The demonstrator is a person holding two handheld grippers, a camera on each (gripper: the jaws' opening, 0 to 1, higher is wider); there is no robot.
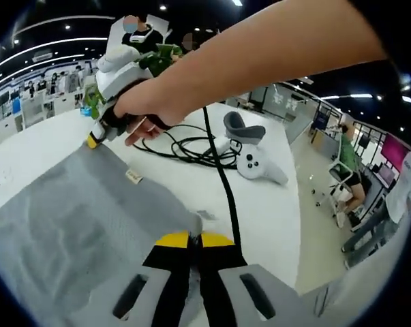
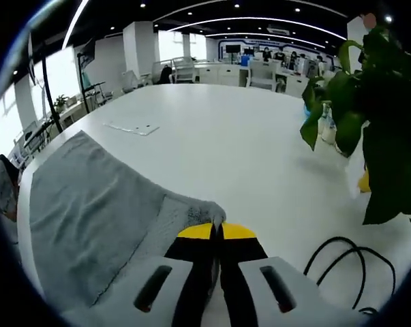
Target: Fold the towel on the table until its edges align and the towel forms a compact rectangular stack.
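Observation:
A grey towel [image 1: 75, 231] lies spread on the white table [image 1: 260, 211], with a small label [image 1: 133, 177] on its edge. My left gripper [image 1: 193, 240] is shut, its yellow tips pinching the towel's near corner. A hand holds my right gripper [image 1: 95, 138] at the towel's far corner. In the right gripper view the towel [image 2: 82, 204] stretches away to the left, and the right gripper [image 2: 216, 231] is shut on a bunched corner [image 2: 206, 211] of it, low over the table [image 2: 246, 136].
A black cable [image 1: 185, 146] coils beside a white controller [image 1: 258, 165] and a grey cradle [image 1: 242, 127]. A leafy plant [image 2: 369, 116] stands at the right, with cable loops [image 2: 341, 262] near it. A flat clear sheet [image 2: 131, 127] lies farther off. People sit at distant desks.

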